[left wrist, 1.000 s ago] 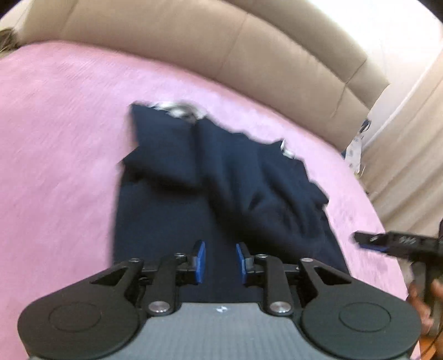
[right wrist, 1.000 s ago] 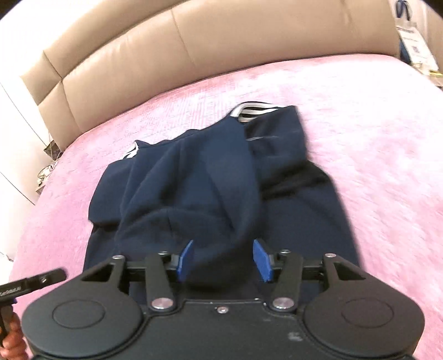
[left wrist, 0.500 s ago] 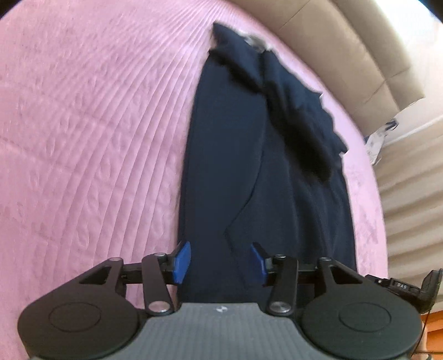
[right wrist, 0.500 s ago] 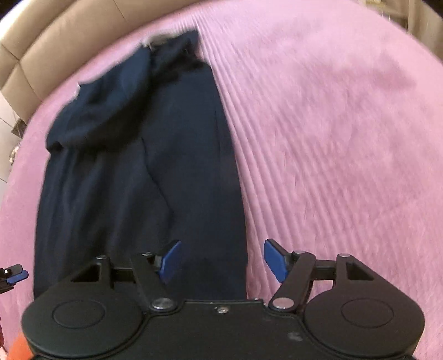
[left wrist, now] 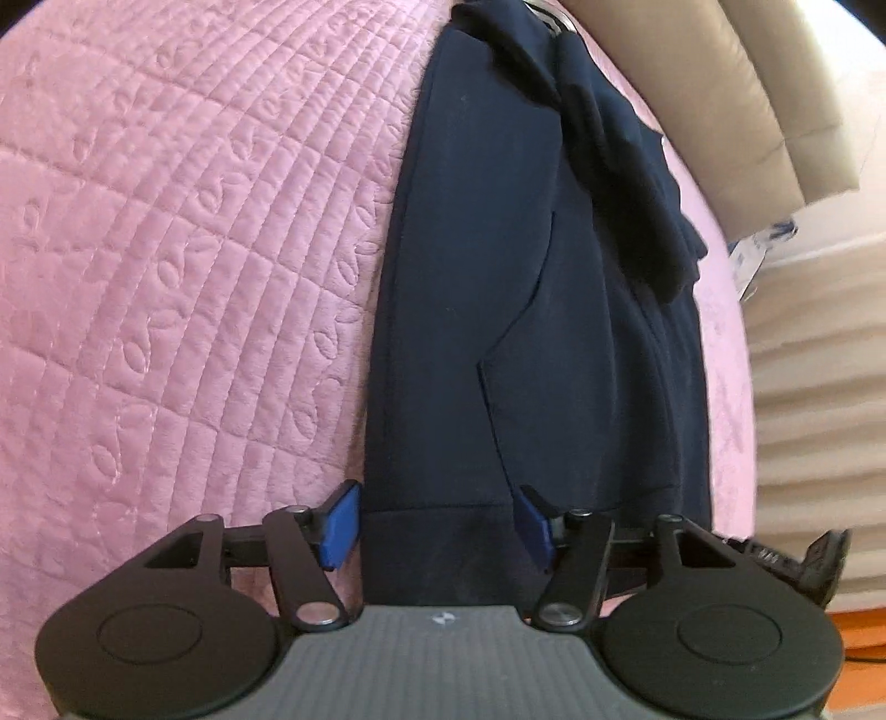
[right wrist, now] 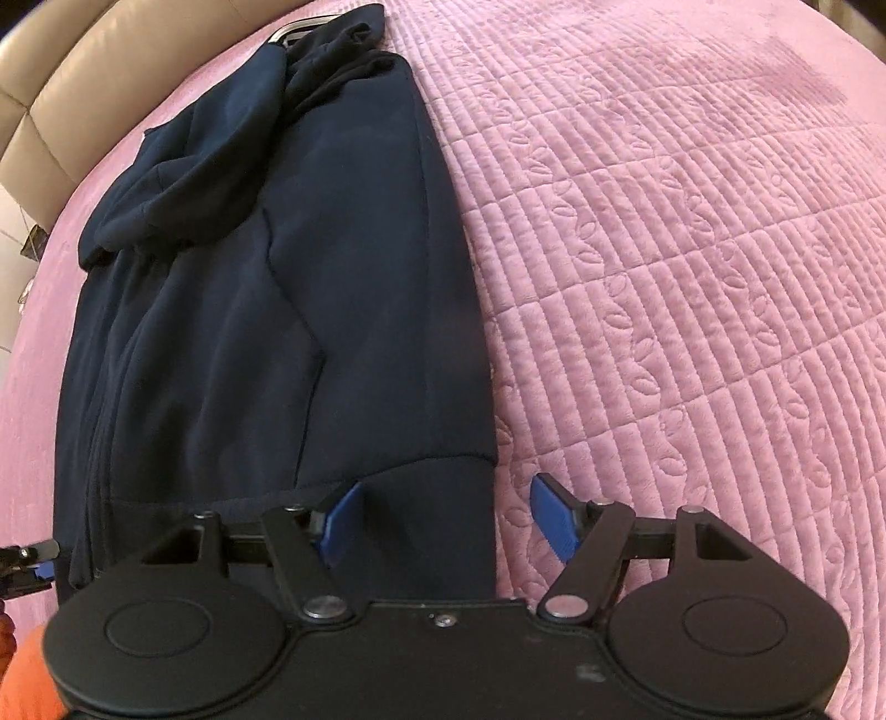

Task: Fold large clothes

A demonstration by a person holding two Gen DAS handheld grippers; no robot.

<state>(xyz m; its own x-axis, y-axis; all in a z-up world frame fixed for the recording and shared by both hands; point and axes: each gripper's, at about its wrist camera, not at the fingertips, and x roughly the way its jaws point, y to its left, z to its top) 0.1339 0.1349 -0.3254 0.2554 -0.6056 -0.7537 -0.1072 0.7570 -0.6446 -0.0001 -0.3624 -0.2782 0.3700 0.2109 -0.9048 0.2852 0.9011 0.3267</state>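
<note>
Straddling the two bottom corners of the garment, both grippers stand with their jaws wide apart and hold nothing. The left gripper [left wrist: 437,523] sits at 6 o'clock in its own view, with one blue pad just outside the left edge of the hem band [left wrist: 437,545] and the other over the cloth, so I judge it is placed to take the hem's left corner. The right gripper [right wrist: 443,523] mirrors this: its left pad is over the dark band, its right pad over the bare pink quilted bedspread [right wrist: 692,249], and the right corner of the hem lies between them. Whether the pads touch the fabric I cannot tell.

Beyond the hem, the navy hoodie [left wrist: 498,304] lies lengthwise on the bedspread, running from 6 o'clock toward 12 o'clock. It is already narrowed into a long strip, with straight side edges. A pocket seam [left wrist: 520,310] is visible near the middle.

Farther, toward 11 o'clock in the right view, the hood and sleeve cloth [right wrist: 210,160] is gathered in a soft heap on the upper body, probably laid inward to keep the strip narrow. A striped collar lining [right wrist: 299,25] shows at the very top.

Farthest is the beige padded headboard [right wrist: 83,94]. Probably the next step is lifting the hem toward the collar.
</note>
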